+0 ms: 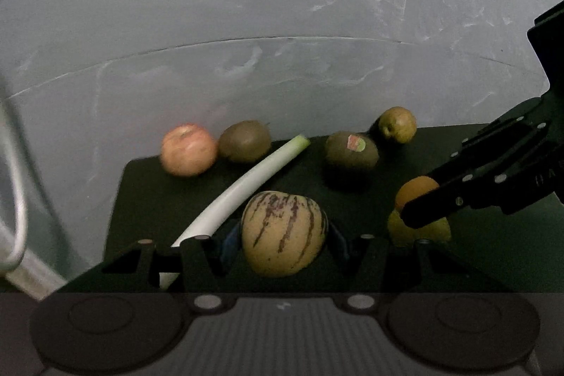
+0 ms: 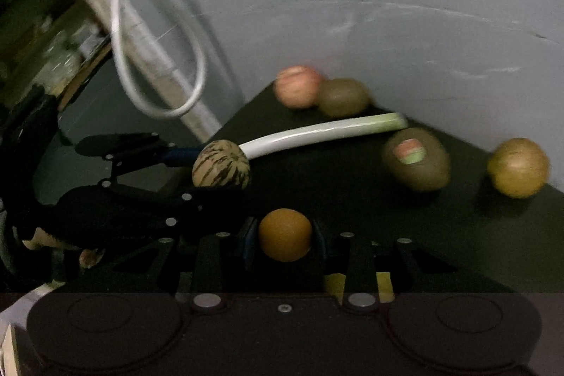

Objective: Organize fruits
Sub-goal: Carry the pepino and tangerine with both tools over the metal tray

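My left gripper point(image 1: 282, 240) is shut on a striped yellow melon-like fruit point(image 1: 283, 232), also seen in the right wrist view point(image 2: 221, 168). My right gripper point(image 2: 284, 235) is shut on an orange point(image 2: 284, 234); from the left wrist view the orange point(image 1: 416, 187) shows behind the right gripper's finger. On the dark mat point(image 1: 176, 199) lie a pink apple point(image 1: 188, 149), two kiwis point(image 1: 245, 140) point(image 1: 351, 150), one with a sticker, a yellow-green pear point(image 1: 397, 124) and a white leek stalk point(image 1: 246, 182). A yellow fruit point(image 1: 405, 229) lies below the orange.
The mat point(image 2: 352, 199) sits on a grey marble surface point(image 1: 282, 76) against a grey wall. A white cable loop point(image 2: 158, 76) and a metal post hang at the left. A metal bar point(image 1: 14, 199) stands at the far left.
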### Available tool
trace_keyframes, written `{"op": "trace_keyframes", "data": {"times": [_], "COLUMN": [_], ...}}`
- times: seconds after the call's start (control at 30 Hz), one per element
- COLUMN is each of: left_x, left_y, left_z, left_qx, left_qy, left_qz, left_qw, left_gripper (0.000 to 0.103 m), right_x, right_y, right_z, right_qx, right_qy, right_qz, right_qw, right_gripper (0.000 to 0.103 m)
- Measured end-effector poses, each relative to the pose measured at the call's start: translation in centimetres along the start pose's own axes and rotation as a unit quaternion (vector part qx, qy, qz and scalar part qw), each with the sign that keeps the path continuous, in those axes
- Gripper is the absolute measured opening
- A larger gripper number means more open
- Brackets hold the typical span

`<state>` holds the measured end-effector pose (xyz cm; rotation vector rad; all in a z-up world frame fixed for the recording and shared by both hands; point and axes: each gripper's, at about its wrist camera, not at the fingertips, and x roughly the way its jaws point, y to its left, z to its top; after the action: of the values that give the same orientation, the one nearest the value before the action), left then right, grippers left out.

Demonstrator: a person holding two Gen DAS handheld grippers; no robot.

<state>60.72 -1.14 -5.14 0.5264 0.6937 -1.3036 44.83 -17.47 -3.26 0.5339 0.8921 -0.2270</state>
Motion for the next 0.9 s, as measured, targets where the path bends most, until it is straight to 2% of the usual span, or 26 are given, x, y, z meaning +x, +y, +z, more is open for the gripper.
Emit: {"op": "trace_keyframes", "data": {"times": [0.27, 0.57, 0.9], "left_x": [-4.5, -6.3, -7.1], "left_y": [1.0, 2.5, 2.6], "left_z": [-4.7, -9.7, -10.6], "left_qx": [-0.043, -0.084, -0.078], "left_qy": [0.017, 0.058, 0.057], "left_qz": [0.037, 0.061, 0.049], "left_qw": [0.9982, 0.9929, 0.9941], "left_gripper": [0.057, 0.057, 0.057], "right_x": [2.1, 5.0, 7.5], "right_y": [5.3, 10.4, 13.5], "right_z": [-2.2, -4.1, -5.1], "right_qx": [-0.053, -0.125, -0.211], "right_qy": [0.040, 0.075, 0.099], "right_qz": [0.035, 0.044, 0.023], "right_qw": [0.997, 0.988, 0.972], "right_gripper": [0.035, 0.035, 0.035]}}
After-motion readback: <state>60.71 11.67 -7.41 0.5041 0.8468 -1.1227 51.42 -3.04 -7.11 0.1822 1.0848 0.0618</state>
